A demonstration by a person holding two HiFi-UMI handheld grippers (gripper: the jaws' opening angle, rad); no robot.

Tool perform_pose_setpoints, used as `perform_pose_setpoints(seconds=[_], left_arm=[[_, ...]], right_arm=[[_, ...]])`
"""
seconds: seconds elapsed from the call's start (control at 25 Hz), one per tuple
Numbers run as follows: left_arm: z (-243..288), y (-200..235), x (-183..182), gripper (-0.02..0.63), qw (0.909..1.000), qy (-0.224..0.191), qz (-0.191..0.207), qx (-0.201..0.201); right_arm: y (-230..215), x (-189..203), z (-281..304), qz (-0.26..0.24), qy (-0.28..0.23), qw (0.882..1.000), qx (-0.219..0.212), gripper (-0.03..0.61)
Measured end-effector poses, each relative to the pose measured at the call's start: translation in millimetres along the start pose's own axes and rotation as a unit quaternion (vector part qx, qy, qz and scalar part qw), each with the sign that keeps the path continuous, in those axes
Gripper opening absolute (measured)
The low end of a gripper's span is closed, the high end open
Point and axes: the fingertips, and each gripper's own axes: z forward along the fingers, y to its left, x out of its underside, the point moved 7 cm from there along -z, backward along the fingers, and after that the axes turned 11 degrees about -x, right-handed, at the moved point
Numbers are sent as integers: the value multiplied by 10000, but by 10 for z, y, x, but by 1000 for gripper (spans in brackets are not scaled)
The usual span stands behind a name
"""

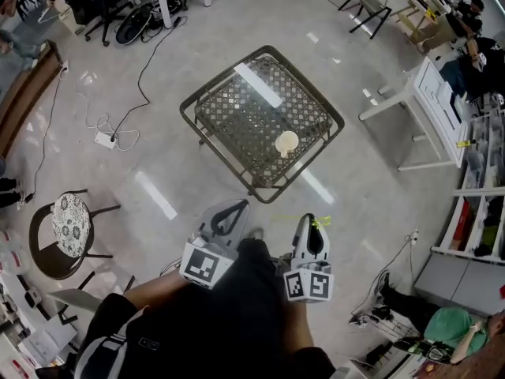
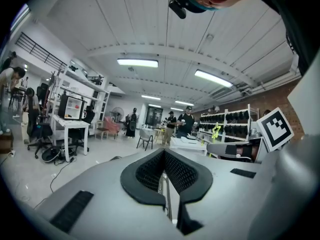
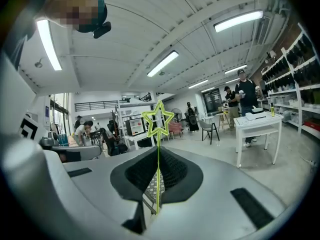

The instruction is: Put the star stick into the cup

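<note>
star stick (image 3: 158, 169) is pinched in the closed fingers of the right gripper (image 3: 159, 159), its long axis pointing star-first past them, well short of the cup (image 1: 287, 142) on the table (image 1: 229, 109); the left gripper (image 2: 164, 156), fingers together on nothing, looks slightly farther from the cup.

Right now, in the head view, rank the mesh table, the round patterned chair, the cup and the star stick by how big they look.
1. mesh table
2. round patterned chair
3. cup
4. star stick: only a small yellow bit shows, so its rank against the cup is unsure.
</note>
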Motion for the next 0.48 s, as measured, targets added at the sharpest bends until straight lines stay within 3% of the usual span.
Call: perform_pose_setpoints(seconds=[0.48], left_arm=[[750,197,-92,15,9985,-70,73,-542]], right_arm=[[-660,-125,923,-66,43,9989,-457,15]])
